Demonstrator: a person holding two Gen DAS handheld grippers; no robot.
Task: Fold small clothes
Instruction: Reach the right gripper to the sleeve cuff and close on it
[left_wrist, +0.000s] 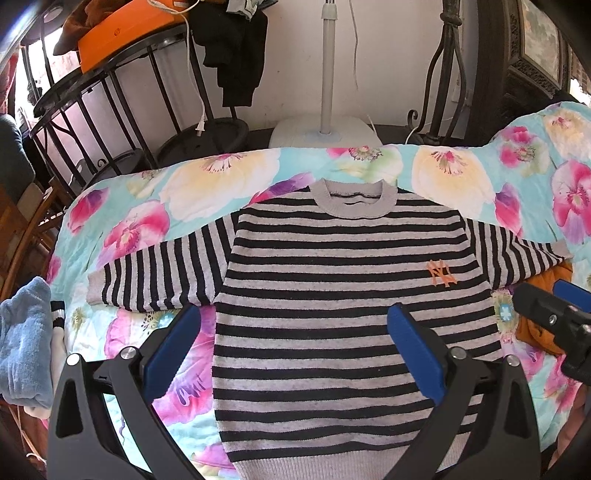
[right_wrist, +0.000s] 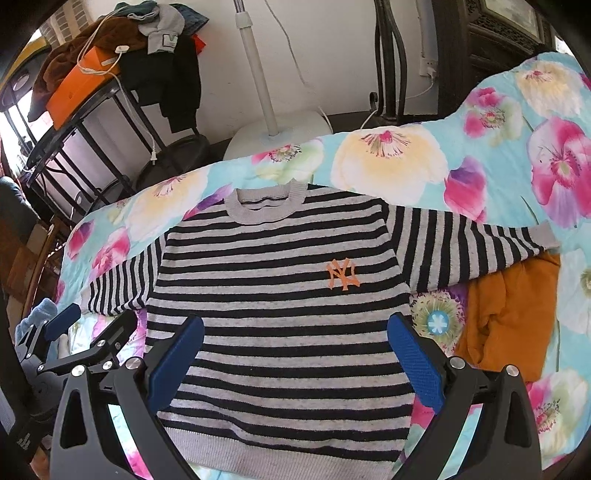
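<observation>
Striped sweater (left_wrist: 332, 295) lies flat, front up, on the floral sheet (left_wrist: 221, 184), roughly centred. Grey knit with black horizontal bands on the body, bands running crosswise on the sleeves. Plain grey ribbed collar at the far end, plain grey ribbed hem at the near edge. Small orange logo (right_wrist: 343, 274) on the chest, right of centre. Both sleeves are spread out sideways, angled slightly toward the near side; grey cuffs at the ends. Right sleeve tip rests over an orange garment (right_wrist: 509, 317) that lies just right of the body.

Left tongs (left_wrist: 293, 354) are spread wide, nothing between the blue pads, hovering over the lower-left part of the body. Right tongs (right_wrist: 295, 354) likewise wide apart and empty, over the lower middle of the body. Height above the fabric is hard to judge through the fisheye; probably no contact.

Light blue towel (left_wrist: 26, 339) sits bunched at the left edge of the sheet, apart from the sweater. White fan stand (left_wrist: 327, 125) behind the far edge.
</observation>
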